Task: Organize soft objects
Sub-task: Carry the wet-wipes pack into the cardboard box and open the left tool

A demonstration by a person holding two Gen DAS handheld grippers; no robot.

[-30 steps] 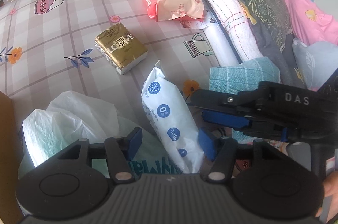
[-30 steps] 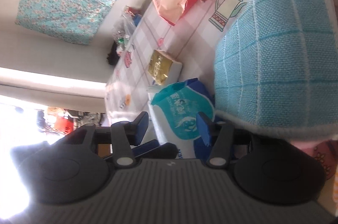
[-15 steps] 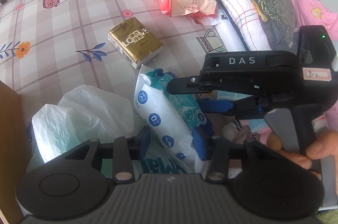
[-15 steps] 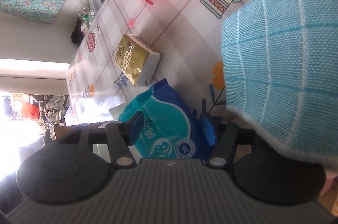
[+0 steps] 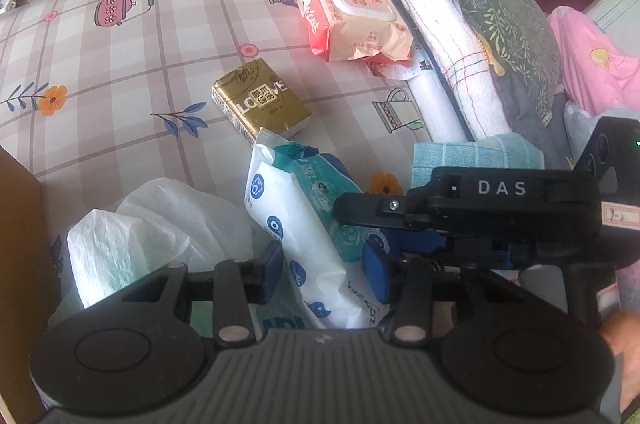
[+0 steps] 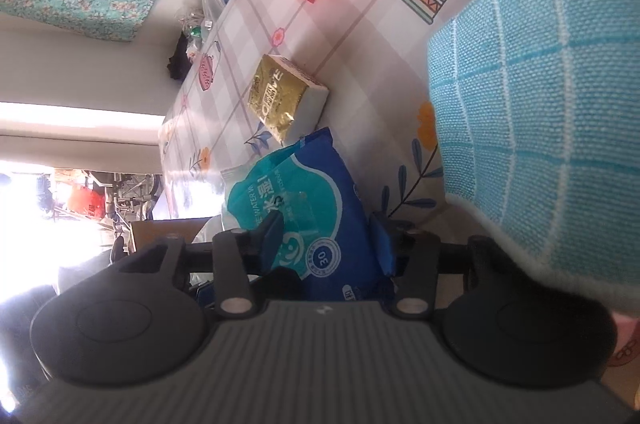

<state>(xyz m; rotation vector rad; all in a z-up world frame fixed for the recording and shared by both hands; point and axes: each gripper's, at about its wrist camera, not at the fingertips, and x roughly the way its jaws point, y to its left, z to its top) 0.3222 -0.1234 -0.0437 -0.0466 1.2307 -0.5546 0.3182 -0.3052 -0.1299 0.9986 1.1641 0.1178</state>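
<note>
Left gripper [image 5: 324, 274] straddles the white-and-blue wipes pack [image 5: 296, 240] on the patterned sheet [image 5: 120, 72], fingers wide, contact unclear. The right wrist view alone shows its teal printed face [image 6: 316, 208] between the right gripper [image 6: 328, 240] fingers, grip unclear; only the left view shows the white plastic bag [image 5: 160, 224].

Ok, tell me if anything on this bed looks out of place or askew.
The blue wet-wipe pack stands tilted between the open fingers of both the left gripper and right gripper, propped against a white plastic bag, not lying flat.
</note>
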